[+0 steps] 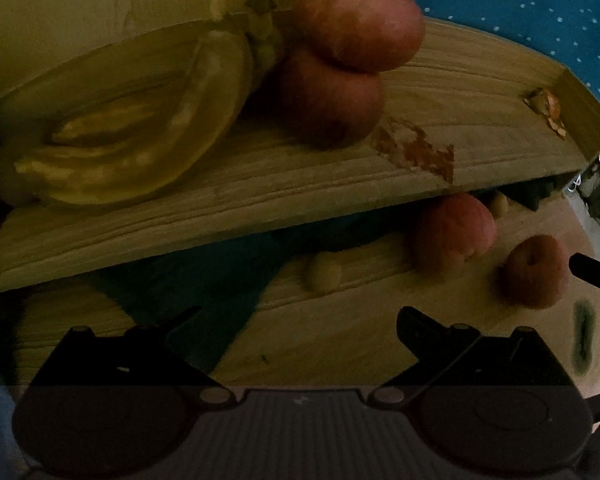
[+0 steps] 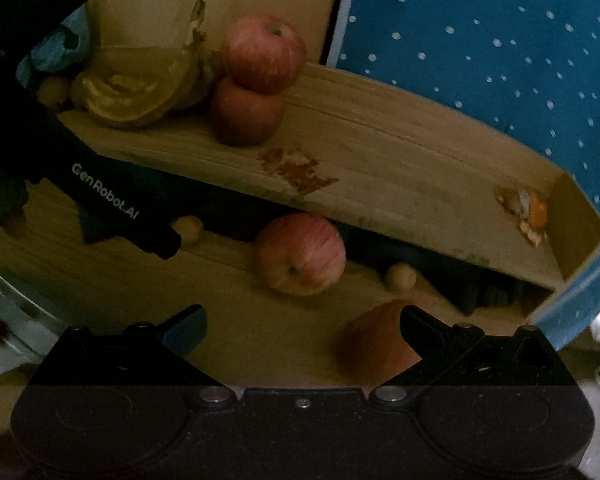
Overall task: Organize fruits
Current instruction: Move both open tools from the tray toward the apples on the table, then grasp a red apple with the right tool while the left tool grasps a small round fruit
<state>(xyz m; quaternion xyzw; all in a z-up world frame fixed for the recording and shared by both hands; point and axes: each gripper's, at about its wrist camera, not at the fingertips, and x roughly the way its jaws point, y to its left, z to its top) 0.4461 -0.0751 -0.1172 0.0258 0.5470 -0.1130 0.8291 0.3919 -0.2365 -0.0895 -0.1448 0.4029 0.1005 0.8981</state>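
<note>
Two red apples (image 2: pixel 256 84) are stacked one on the other on the upper wooden shelf (image 2: pixel 400 160), beside a bunch of yellow bananas (image 2: pixel 128 96). The left wrist view has the same stacked apples (image 1: pixel 348 40) and bananas (image 1: pixel 132 128) close up. On the lower wooden board lie a red apple (image 2: pixel 300 254) and another apple (image 2: pixel 376 344) right by my right gripper's right finger. My right gripper (image 2: pixel 300 320) is open and holds nothing. My left gripper (image 1: pixel 300 320) is open over the lower board, with two apples (image 1: pixel 452 232) (image 1: pixel 536 270) ahead to its right.
Small pale round fruits (image 2: pixel 190 229) (image 2: pixel 399 276) lie on the lower board. The left gripper's black body (image 2: pixel 112 196) crosses the left of the right wrist view. A blue dotted cloth (image 2: pixel 500 60) hangs behind the shelf. Peel scraps (image 2: pixel 526 208) sit in the shelf's right corner.
</note>
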